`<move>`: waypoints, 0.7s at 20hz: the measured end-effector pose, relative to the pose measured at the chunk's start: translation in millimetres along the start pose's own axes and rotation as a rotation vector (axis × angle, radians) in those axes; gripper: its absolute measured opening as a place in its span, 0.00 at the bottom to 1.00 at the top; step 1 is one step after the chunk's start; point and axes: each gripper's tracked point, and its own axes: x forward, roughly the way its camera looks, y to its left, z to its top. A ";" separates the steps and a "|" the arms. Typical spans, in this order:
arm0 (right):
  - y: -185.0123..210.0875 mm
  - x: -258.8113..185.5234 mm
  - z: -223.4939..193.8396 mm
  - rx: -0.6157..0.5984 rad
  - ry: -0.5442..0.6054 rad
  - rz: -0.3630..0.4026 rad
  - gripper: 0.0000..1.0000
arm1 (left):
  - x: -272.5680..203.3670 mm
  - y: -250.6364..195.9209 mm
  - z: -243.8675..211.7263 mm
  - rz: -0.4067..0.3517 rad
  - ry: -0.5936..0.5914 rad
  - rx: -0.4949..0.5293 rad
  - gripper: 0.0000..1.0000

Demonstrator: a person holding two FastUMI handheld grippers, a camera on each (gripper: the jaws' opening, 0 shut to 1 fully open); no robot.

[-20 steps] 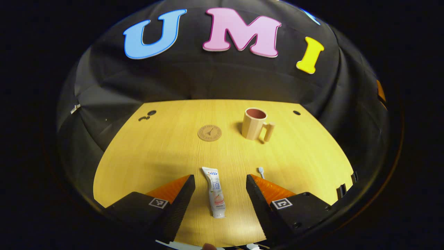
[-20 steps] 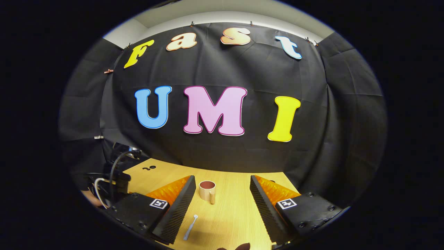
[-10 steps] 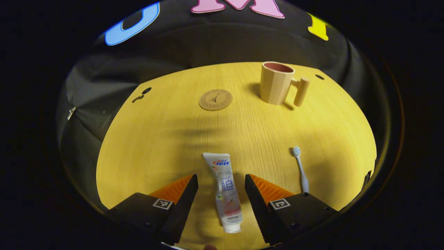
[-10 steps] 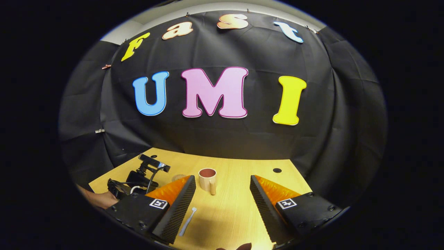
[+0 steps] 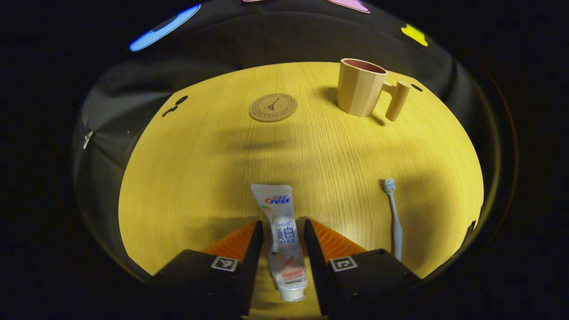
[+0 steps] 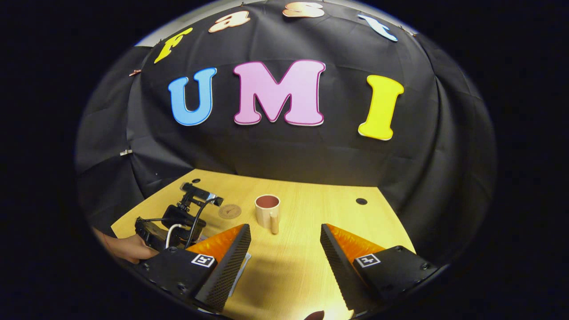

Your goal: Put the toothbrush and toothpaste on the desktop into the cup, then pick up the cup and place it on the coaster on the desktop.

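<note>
The white toothpaste tube [image 5: 284, 240] lies flat on the wooden desktop [image 5: 200, 178], cap end towards me. My left gripper [image 5: 282, 222] straddles it low over the table. Its jaws are narrowed close to both edges, with a thin shadowed gap on the right side. A pale blue toothbrush [image 5: 393, 218] lies to the right, head pointing away. The beige cup [image 5: 361, 88] stands upright at the back right, its handle to the right. The round brown coaster [image 5: 273, 107] lies left of it. My right gripper [image 6: 284, 229] hovers open above the desktop, with the cup [image 6: 267, 212] and coaster [image 6: 229, 211] ahead of it.
In the right gripper view, the left gripper's body with its cables [image 6: 178, 222] and the hand [image 6: 126, 249] holding it sit at the left, and the toothbrush [image 6: 241, 270] peeks past my left finger. Small round holes [image 5: 181, 100] [image 5: 416, 87] mark the desktop's back corners.
My left gripper has dropped forward over the toothpaste and its jaws have narrowed around the tube. The right gripper has tilted so that more of the desktop shows; its jaws stay wide.
</note>
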 end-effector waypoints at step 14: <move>58.9 22.5 -102.0 0.042 0.377 0.054 0.97 | -32.9 18.8 -0.2 -0.155 -0.015 -0.074 0.27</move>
